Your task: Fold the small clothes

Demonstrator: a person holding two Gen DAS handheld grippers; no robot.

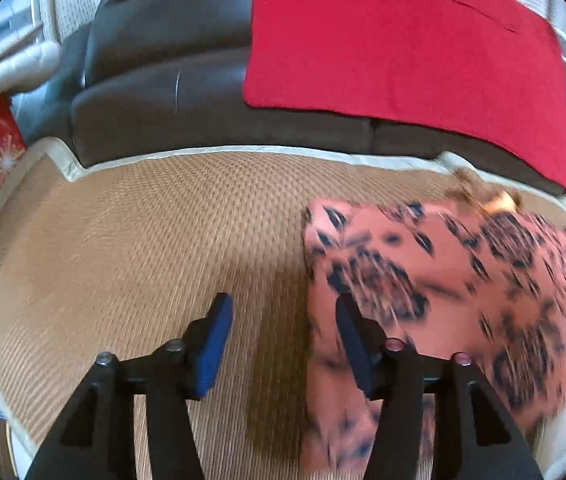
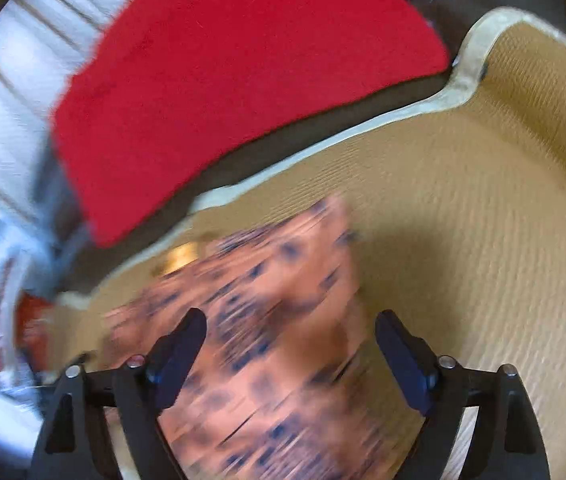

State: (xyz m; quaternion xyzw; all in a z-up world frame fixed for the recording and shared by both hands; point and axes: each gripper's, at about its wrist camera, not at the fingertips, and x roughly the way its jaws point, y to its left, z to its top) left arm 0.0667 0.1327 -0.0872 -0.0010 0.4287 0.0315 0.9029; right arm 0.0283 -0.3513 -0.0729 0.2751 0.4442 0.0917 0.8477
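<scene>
- Because both my claws stand apart with nothing pressed between the pads, I judge that the pink leopard-print garment (image 1: 443, 280) is lying free on the woven mat (image 1: 143, 240) and not hanging from either grip
- My left claw (image 1: 283, 344) is about half spread: its left pad is over bare mat and its right pad sits in front of the garment's left edge, which suits reaching for that edge (whether the pad brushes the cloth I cannot tell, the picture is smeared)
- My right claw (image 2: 291, 360) is spread wide, with the garment (image 2: 275, 340) seen between the two pads but lying below them, not pinched
- That the garment sits toward the back right of the mat in the left view, near the pale border (image 1: 243, 150), leaves a broad bare stretch on its left, room enough to lay a fold over, I reckon
- Its left side looks straight and doubled, so I judge one fold may already be in, though the blur hides the layers
- A red cloth (image 1: 403, 40) is draped over the dark sofa (image 1: 163, 80) behind the mat, well apart from the garment and out of my way
- Next I would want both claws low on matching corners, so the fold comes over square
</scene>
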